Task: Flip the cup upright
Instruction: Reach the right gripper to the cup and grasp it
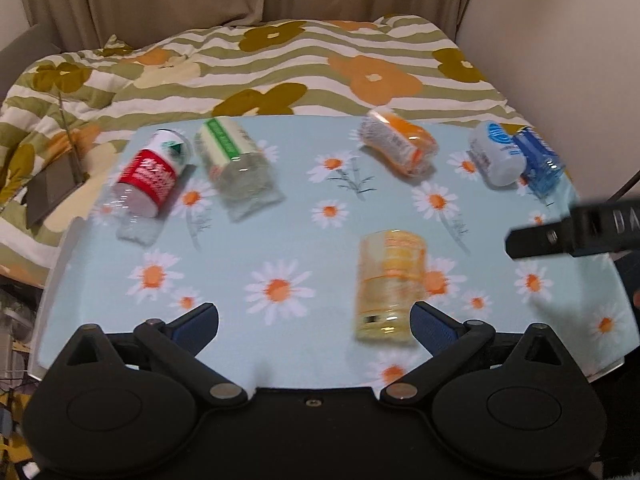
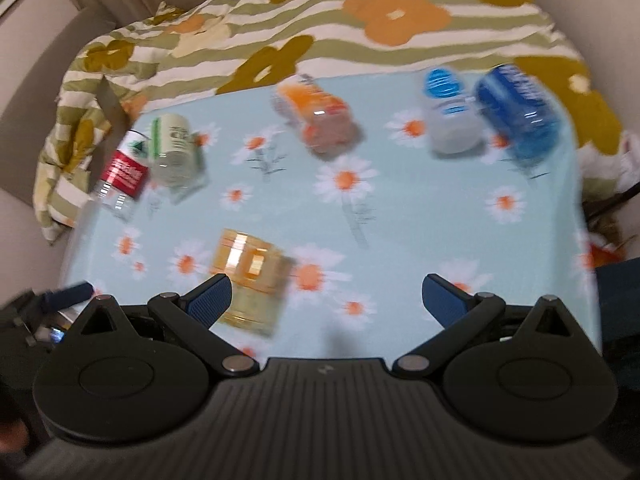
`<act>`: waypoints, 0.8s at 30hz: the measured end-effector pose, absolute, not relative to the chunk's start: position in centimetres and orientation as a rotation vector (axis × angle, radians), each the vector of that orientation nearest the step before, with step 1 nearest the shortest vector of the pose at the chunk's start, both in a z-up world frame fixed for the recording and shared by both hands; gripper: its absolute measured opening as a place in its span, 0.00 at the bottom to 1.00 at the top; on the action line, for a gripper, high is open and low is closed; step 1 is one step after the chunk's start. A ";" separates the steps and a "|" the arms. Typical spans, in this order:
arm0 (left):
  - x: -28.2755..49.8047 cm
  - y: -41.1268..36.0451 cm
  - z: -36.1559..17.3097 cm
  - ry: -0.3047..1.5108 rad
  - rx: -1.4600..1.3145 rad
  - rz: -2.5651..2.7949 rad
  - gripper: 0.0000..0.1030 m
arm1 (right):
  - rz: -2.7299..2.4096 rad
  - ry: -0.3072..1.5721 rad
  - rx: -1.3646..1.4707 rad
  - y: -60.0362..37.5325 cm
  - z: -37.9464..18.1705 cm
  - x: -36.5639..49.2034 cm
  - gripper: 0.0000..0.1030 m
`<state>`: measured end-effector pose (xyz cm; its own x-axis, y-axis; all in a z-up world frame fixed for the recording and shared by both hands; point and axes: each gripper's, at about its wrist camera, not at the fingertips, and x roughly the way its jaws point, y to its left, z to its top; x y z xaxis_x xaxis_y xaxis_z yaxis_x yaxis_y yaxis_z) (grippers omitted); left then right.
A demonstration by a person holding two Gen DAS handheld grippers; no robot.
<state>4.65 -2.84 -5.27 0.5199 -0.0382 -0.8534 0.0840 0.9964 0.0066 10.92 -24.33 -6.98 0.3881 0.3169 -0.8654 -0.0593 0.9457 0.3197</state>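
A yellow clear plastic cup (image 1: 388,284) stands on the daisy tablecloth (image 1: 280,224), near the front. In the right wrist view the same cup (image 2: 250,276) sits just ahead of that gripper's left finger. My left gripper (image 1: 314,322) is open and empty, its right finger close beside the cup's base. My right gripper (image 2: 327,300) is open and empty; it shows in the left wrist view as a dark bar (image 1: 568,232) at the right. Both views are motion-blurred.
Several other cups lie on their sides along the far edge: red (image 1: 150,178), green (image 1: 236,164), orange (image 1: 398,146), white (image 1: 496,154) and blue (image 1: 538,160). A flowered striped quilt (image 1: 280,64) lies behind the table. A wall stands at the right.
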 end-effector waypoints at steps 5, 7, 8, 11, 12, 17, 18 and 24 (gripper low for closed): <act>4.6 0.4 -5.7 1.018 0.038 -0.072 1.00 | 0.245 1.230 0.341 -21.2 -9.2 14.0 1.00; 4.8 1.7 -6.3 1.029 0.021 -0.083 1.00 | 0.228 1.262 0.378 -20.3 -10.4 15.1 1.00; 4.8 2.2 -6.5 1.035 0.018 -0.085 1.00 | 0.222 1.276 0.400 -20.0 -11.0 15.6 1.00; 5.2 3.5 -7.4 1.057 0.026 -0.088 1.00 | 0.203 1.311 0.441 -19.2 -12.5 16.5 1.00; 5.3 3.9 -7.7 1.062 0.029 -0.088 1.00 | 0.196 1.320 0.441 -19.0 -12.9 16.7 1.00; 5.8 5.5 -8.5 1.078 0.026 -0.099 1.00 | 0.164 1.351 0.463 -18.5 -14.2 17.1 0.94; 5.9 5.6 -8.6 1.079 0.032 -0.097 1.00 | 0.162 1.360 0.468 -18.5 -14.5 17.2 0.89; 6.3 6.3 -8.8 1.079 0.039 -0.089 1.00 | 0.155 1.384 0.533 -18.5 -15.6 17.2 0.72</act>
<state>6.29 6.26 -8.78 0.4686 -0.0530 -0.8818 0.0913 0.9958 -0.0114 17.22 -18.49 -15.56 0.1970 0.4087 -0.8912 0.2016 0.8727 0.4448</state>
